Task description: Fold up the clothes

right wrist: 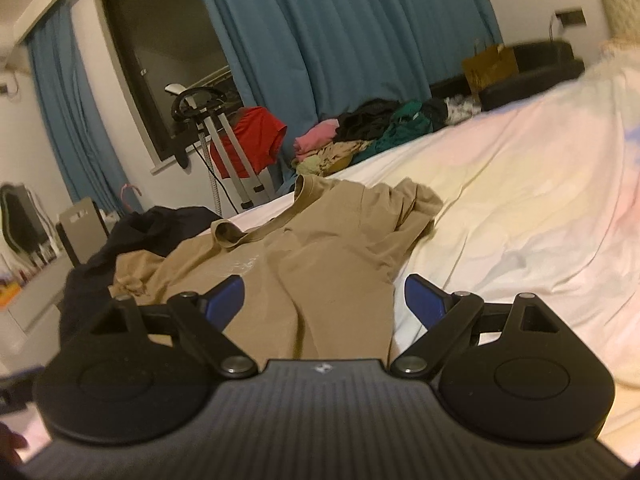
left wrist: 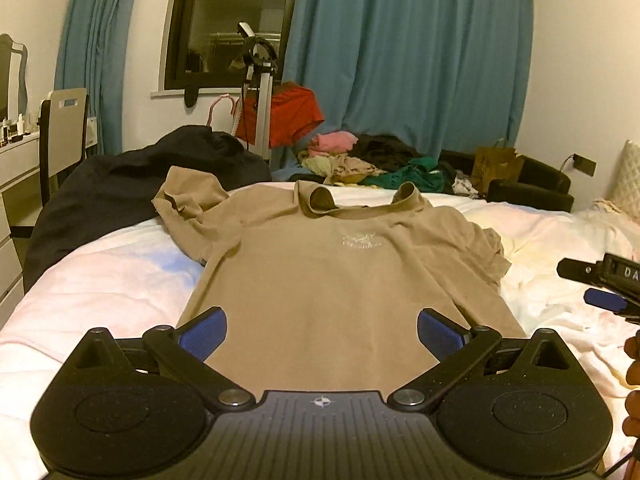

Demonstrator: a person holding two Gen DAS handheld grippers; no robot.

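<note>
A tan T-shirt [left wrist: 328,272] lies spread face up on the white bed [left wrist: 100,280], collar away from me, both sleeves rumpled. My left gripper [left wrist: 322,334] is open and empty, hovering over the shirt's bottom hem. In the right wrist view the same shirt [right wrist: 320,256] lies in front, seen at a tilt. My right gripper [right wrist: 324,300] is open and empty above the shirt's lower right side. The right gripper's tip also shows at the right edge of the left wrist view [left wrist: 604,284].
A dark garment [left wrist: 132,184] lies heaped at the bed's left far corner. A pile of mixed clothes [left wrist: 372,164] sits past the bed's far edge. A steamer stand [left wrist: 260,92] with a red garment [left wrist: 292,116] stands by blue curtains. A desk and chair [left wrist: 60,132] stand left.
</note>
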